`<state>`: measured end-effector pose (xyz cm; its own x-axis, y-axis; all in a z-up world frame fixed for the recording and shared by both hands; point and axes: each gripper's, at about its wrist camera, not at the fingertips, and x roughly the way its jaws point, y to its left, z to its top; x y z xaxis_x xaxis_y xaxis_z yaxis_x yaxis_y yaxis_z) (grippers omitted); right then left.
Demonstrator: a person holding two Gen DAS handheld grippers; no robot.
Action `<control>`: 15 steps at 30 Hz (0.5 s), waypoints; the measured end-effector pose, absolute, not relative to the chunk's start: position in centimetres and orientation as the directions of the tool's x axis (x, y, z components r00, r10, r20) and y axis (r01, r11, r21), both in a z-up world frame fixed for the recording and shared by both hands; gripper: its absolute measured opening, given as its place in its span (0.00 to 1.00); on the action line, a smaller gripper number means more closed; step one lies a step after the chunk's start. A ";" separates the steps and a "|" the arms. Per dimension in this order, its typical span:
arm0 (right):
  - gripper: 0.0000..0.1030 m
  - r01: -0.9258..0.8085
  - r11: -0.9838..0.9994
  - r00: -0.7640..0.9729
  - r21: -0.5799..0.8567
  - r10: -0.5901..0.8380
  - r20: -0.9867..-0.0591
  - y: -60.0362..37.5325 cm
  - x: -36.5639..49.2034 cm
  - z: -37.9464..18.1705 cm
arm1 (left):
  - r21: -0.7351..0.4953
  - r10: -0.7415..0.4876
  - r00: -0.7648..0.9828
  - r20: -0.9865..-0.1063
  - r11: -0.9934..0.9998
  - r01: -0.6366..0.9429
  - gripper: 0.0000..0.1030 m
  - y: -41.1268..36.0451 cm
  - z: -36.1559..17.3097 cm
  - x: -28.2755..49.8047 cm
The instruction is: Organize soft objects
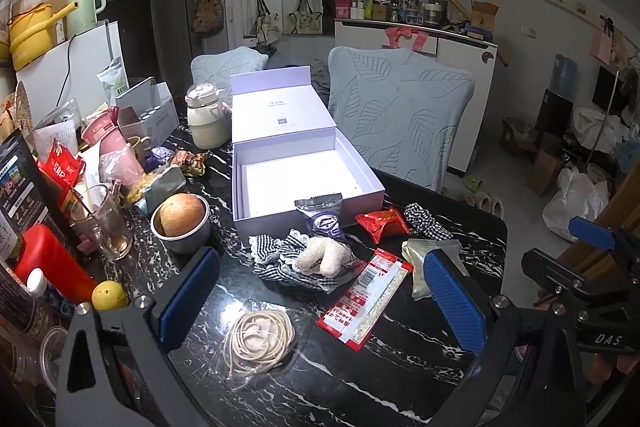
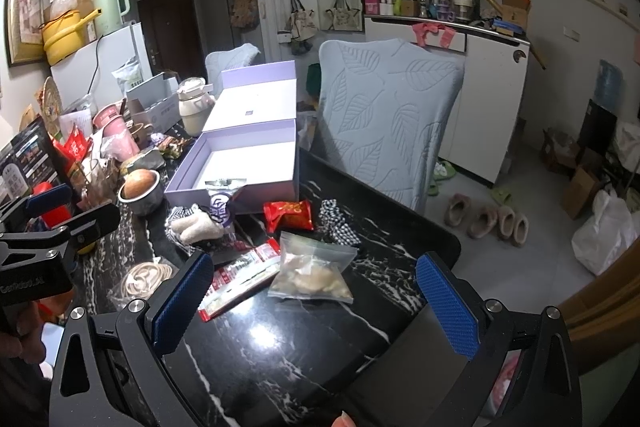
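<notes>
An open lavender box [image 1: 256,211] [image 2: 188,171] with a white inside stands on the black marble table. In front of it lie a fluffy cream scrunchie [image 1: 322,259] [image 2: 196,225] on checked black-and-white cloth [image 1: 280,267], a second checked scrunchie [image 1: 426,221] [image 2: 338,223], a purple snack packet [image 1: 322,217], a red packet [image 1: 380,223] [image 2: 288,213], a long red-and-white sachet [image 1: 366,301] [image 2: 240,277], a clear zip bag [image 2: 312,267] and a bag of beige elastic bands [image 1: 260,341] [image 2: 144,277]. My left gripper [image 1: 320,301] and right gripper [image 2: 314,301] hover open and empty above the near table edge.
The table's left side is crowded: a steel bowl with an apple [image 1: 182,223], a glass mug [image 1: 102,223], a red bottle [image 1: 48,263], a lemon [image 1: 109,295], a cream jug [image 1: 206,119], cartons. Two leaf-patterned chairs [image 1: 400,107] stand behind. Slippers [image 2: 486,219] lie on the floor right.
</notes>
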<state>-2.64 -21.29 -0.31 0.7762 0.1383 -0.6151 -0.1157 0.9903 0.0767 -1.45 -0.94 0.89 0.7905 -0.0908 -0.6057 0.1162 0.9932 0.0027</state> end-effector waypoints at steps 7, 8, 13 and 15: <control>1.00 -0.116 0.990 0.778 0.077 0.139 -0.613 -21.4 -2.7 -0.1 | 0.002 -0.092 0.792 -0.604 0.993 0.117 1.00 -0.9 1.1 -1.6; 1.00 -0.116 0.990 0.777 0.077 0.139 -0.614 -21.3 -2.7 -0.2 | 0.002 -0.093 0.792 -0.603 0.993 0.118 1.00 -0.9 1.1 -1.6; 1.00 -0.116 0.990 0.780 0.076 0.138 -0.610 -21.4 -2.8 0.0 | 0.003 -0.093 0.794 -0.601 0.993 0.119 1.00 -0.9 1.1 -1.5; 1.00 -0.117 0.990 0.780 0.077 0.139 -0.610 -21.4 -2.8 0.0 | 0.002 -0.094 0.793 -0.602 0.993 0.120 1.00 -1.0 1.1 -1.5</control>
